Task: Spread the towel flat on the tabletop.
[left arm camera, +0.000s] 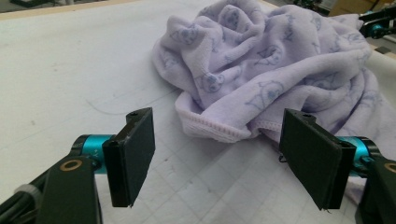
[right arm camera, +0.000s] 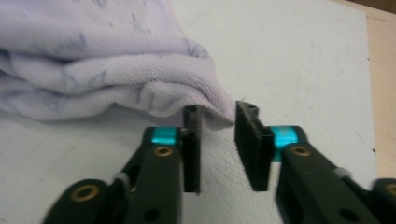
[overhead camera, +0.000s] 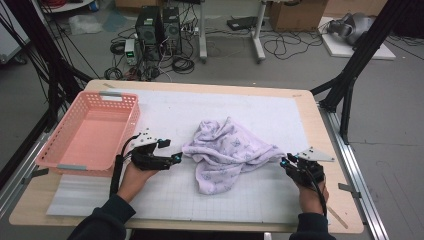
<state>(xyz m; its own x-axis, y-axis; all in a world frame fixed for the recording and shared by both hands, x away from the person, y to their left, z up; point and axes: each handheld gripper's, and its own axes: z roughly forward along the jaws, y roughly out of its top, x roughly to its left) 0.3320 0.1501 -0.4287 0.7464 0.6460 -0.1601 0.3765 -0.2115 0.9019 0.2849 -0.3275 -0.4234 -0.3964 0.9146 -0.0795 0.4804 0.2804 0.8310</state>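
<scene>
a crumpled lilac towel (overhead camera: 227, 152), printed with small blue figures, lies heaped on the white gridded mat (overhead camera: 280, 112) between the two tongs. the left gripper (overhead camera: 176, 159), held in the person's left hand (overhead camera: 135, 177), points across the mat toward the towel's near-left edge; its jaws stand wide apart with nothing between them, and in the left gripper view the towel's (left arm camera: 275, 70) hemmed fold (left arm camera: 212, 128) lies just beyond the pads (left arm camera: 133, 154), ahead of the gap and not touching either. the right gripper (overhead camera: 283, 162), held in the right hand (overhead camera: 311, 192), sits at the towel's far-right tip. in the right gripper view the right gripper (right arm camera: 217, 135) shows its jaws parted by a narrow gap, and a corner of the towel (right arm camera: 222, 109) hangs at the mouth of that gap, close to the pad (right arm camera: 192, 140) on the view's left; whether cloth touches that pad cannot be told. a pink plastic basket (overhead camera: 127, 107) rests on the table (overhead camera: 320, 130) beyond the left gripper, on the side away from the towel.
</scene>
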